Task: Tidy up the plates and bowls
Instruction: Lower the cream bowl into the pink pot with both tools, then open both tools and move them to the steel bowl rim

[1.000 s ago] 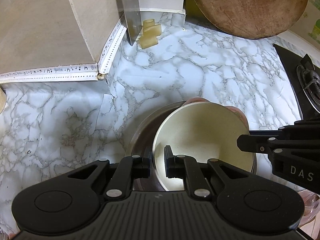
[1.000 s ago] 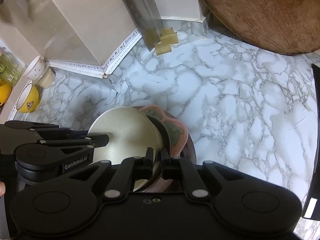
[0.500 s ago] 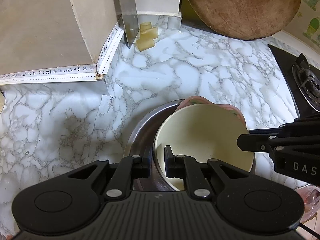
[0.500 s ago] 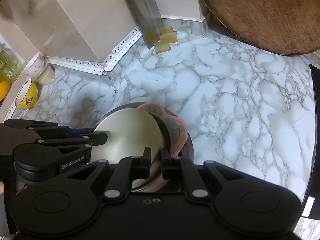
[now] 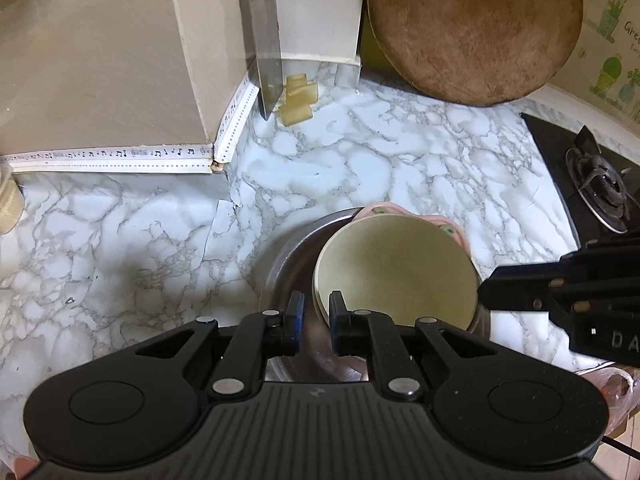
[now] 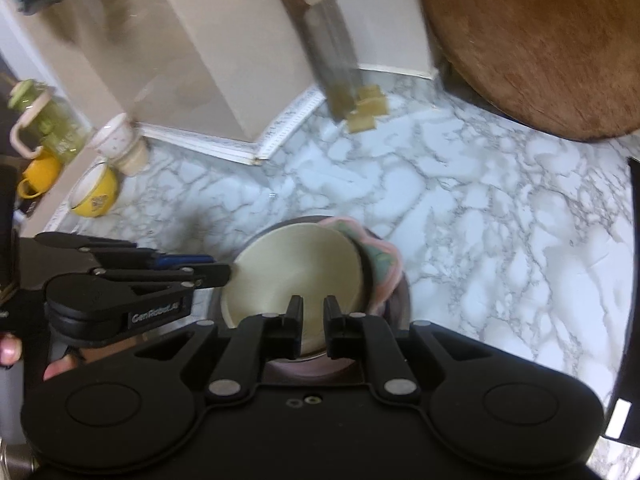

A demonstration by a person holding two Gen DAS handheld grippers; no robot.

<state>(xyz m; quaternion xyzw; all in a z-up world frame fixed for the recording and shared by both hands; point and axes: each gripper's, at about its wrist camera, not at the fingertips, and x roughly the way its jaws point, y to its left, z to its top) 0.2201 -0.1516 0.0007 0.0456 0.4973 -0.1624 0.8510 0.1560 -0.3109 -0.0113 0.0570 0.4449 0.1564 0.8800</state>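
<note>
Left gripper straddles the round cream bowl, fingers slightly parted. Right gripper likewise gapes narrowly at its rim. It sits in a steel bowl.

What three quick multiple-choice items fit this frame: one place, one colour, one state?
1. The round wooden board is:
A. flat under the bowls
B. leaning at the back of the counter
C. hung from a hook

2. The dish peeking out between the cream bowl and the steel bowl is:
A. blue
B. black
C. pink

3. The cream bowl is:
A. upright and empty
B. upside down
C. full of food

Key:
1 B: the board's lower edge meets the marble counter at the back and its face tilts toward the camera.
2 C: a pink dish with green marks shows past the cream bowl's far rim in both wrist views.
3 A: the bowl's bare inside faces up, nested in the steel bowl.
</note>
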